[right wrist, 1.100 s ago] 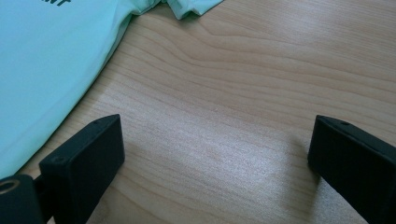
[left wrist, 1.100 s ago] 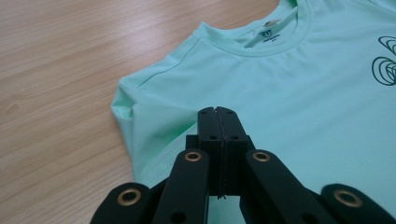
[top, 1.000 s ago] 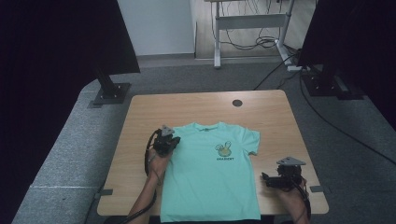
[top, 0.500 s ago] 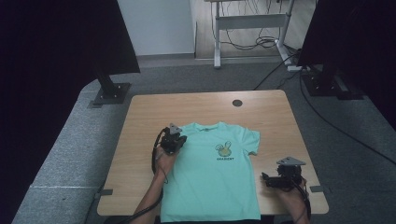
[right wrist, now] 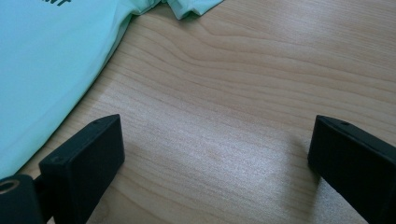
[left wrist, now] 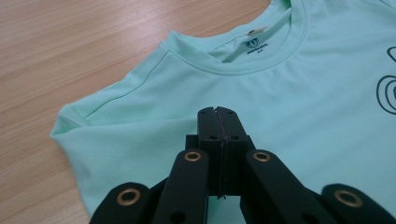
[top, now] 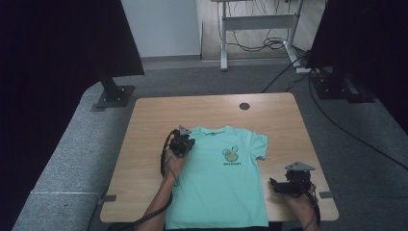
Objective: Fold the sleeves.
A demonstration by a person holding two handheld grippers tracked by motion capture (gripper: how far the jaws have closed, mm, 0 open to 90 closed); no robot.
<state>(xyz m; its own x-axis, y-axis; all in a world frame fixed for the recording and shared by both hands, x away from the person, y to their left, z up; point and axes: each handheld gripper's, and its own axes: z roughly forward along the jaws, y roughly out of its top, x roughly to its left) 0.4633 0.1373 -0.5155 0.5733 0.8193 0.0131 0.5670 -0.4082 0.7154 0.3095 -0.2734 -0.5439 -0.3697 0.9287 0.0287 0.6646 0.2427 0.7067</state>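
A mint-green T-shirt (top: 216, 192) with a small chest print lies flat on the wooden table (top: 144, 144), collar away from the person. My left gripper (top: 184, 143) sits at the shirt's left shoulder. In the left gripper view its jaws (left wrist: 217, 113) are pressed together, and folds of the left sleeve (left wrist: 107, 126) run in to their tips, the sleeve drawn inward over the body. My right gripper (top: 279, 185) rests on bare wood to the right of the shirt's lower side. Its jaws (right wrist: 215, 140) stand wide apart with nothing between them.
A round cable hole (top: 244, 106) is in the table near its far edge. The shirt's right sleeve (top: 259, 144) lies spread out. Black stand bases (top: 113, 96) and cables sit on the grey floor beyond the table, with a desk frame (top: 260, 24) farther back.
My left gripper has moved to the right, from the shirt's left edge in over the shoulder, jaws staying shut. The right gripper has kept still.
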